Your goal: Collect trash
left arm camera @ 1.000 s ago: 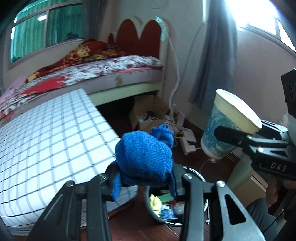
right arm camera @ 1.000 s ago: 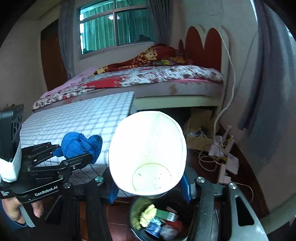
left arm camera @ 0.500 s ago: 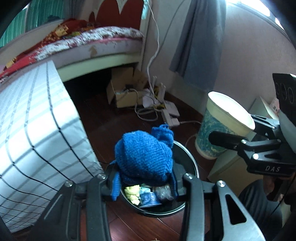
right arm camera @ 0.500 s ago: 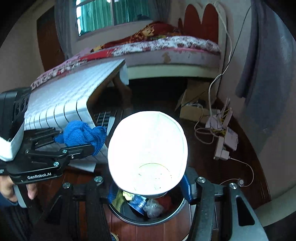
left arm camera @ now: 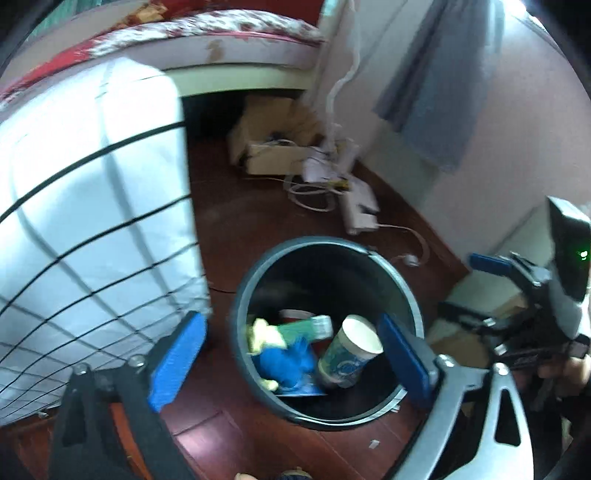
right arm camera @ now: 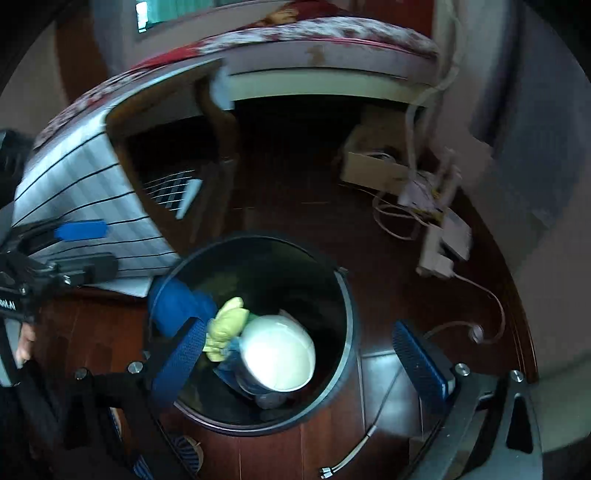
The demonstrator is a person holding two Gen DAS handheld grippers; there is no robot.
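Both tongs hang over the bin [left arm camera: 325, 411], jaws opening and empty: left gripper [left arm camera: 291, 360], right gripper [right arm camera: 303, 363]. The cloth [left arm camera: 284, 363] and cup [left arm camera: 349, 352] lie inside among other trash. Remaining litter, if any, is out of view.

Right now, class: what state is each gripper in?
Left gripper: jaws opening, empty; blue cloth in bin.
Right gripper: jaws opening, empty; paper cup dropped.

Black hand-held gripper [left arm camera: 291, 354] frame; blue pads [left arm camera: 175, 360]; silver screws

Bed [left arm camera: 207, 33], checked cloth [left arm camera: 92, 221] — cardboard box [left arm camera: 273, 155], cables [left arm camera: 314, 192]
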